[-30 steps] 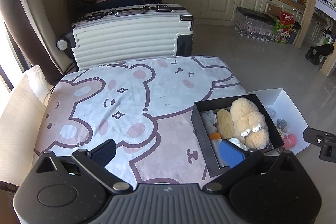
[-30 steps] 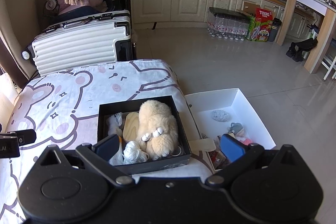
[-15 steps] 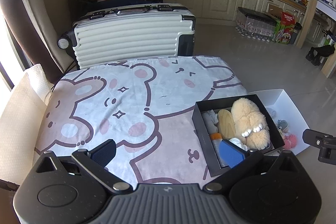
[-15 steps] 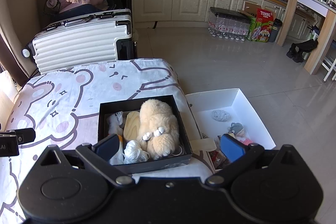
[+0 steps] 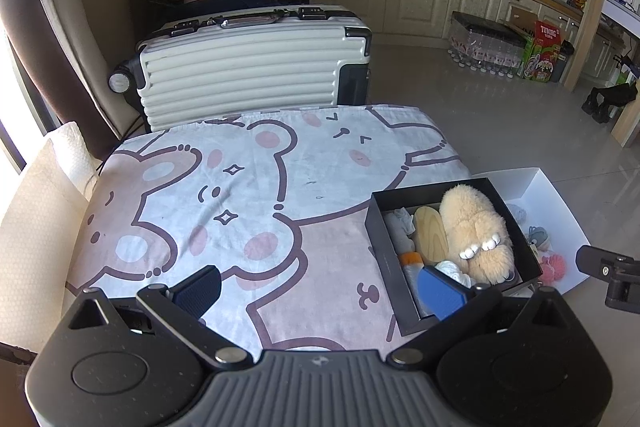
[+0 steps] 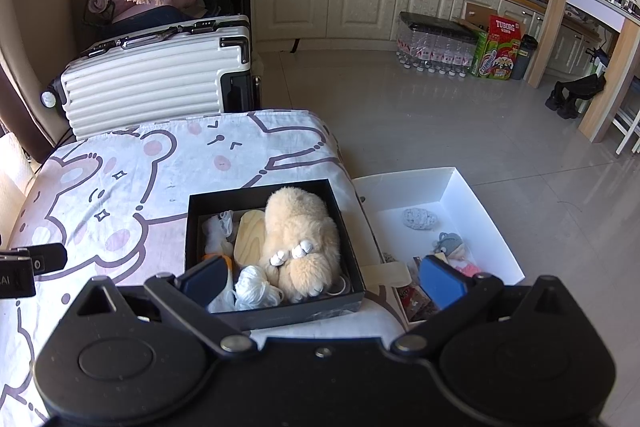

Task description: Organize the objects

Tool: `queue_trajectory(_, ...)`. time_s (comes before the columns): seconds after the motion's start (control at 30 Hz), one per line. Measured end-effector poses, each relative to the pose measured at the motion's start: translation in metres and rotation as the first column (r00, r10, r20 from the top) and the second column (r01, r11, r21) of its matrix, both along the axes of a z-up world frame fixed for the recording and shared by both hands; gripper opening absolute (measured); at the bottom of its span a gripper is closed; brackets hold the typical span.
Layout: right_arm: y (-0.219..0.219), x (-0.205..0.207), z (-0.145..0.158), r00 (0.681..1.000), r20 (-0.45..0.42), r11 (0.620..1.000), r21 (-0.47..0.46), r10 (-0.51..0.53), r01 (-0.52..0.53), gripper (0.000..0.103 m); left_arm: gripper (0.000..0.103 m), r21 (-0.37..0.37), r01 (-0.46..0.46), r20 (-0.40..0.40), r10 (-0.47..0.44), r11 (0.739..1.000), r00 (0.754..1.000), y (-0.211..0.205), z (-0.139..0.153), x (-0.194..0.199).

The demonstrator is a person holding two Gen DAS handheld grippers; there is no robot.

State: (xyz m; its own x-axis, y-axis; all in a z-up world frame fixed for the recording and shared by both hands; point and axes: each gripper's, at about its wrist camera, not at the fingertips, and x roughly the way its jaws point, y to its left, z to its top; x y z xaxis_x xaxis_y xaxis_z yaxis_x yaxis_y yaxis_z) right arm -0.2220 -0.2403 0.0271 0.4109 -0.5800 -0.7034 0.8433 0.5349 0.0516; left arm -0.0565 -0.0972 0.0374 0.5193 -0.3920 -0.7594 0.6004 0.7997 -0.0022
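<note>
Both tools are hovering with fingers spread wide and nothing between them, the left gripper [image 5: 320,291] having the black box [image 5: 378,227] with its fluffy plush toy [image 5: 476,227] ahead to its right, the right gripper [image 6: 322,281] sitting directly behind that box, the white box [image 6: 472,195] lying ahead-right on the floor.

A box [image 6: 276,315] sits on the counter's [image 6: 120,187] right edge, holding a plush toy [image 6: 300,239] and yarn ball [image 6: 252,287]; a tray [image 6: 480,211] lies right of it, a suitcase [image 6: 152,83] behind the counter
</note>
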Motion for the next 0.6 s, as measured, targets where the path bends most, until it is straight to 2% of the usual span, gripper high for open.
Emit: queue_trajectory(0.6,-0.0002,-0.0032,-0.003,1.0,-0.005,1.0,0.001,0.001,-0.001,0.103,0.103,0.005,0.0,-0.002,0.0,1.0,1.0,-0.0009,-0.0028,-0.0016)
